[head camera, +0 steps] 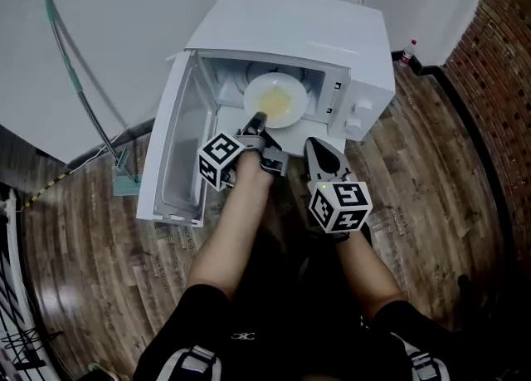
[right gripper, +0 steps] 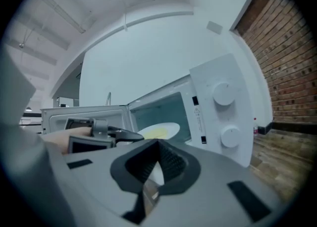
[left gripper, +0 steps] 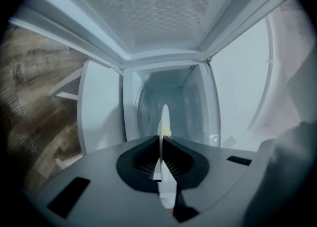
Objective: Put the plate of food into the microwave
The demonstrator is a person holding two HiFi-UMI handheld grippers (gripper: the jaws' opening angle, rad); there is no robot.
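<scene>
Head view: nearest, two bare forearms [head camera: 236, 230] are seen reaching forward over a wooden floor [head camera: 415, 155]. The right gripper [head camera: 317, 148] is held short of the white microwave [head camera: 290, 26], just right of the left gripper [head camera: 256, 122]. In the right gripper view its fingers [right gripper: 171, 164] are seen closed tip to tip, with nothing between them. Just ahead, the left gripper is clamped on the near rim of the white plate [head camera: 278, 89]. In the left gripper view that plate is seen edge-on, pinched between the fingers [left gripper: 141, 159]. The plate, loaded with yellow food [head camera: 276, 105], is placed at the mouth of the microwave, mostly within the cavity; whether it rests on the cavity floor cannot be told. The microwave is stood on the wooden floor, with its door [head camera: 170, 155] swung open to the left and two knobs [right gripper: 224, 94] set on its right panel. Beyond it, a small red-capped bottle [head camera: 407, 51] is seen beside a brick wall [head camera: 506, 80].
</scene>
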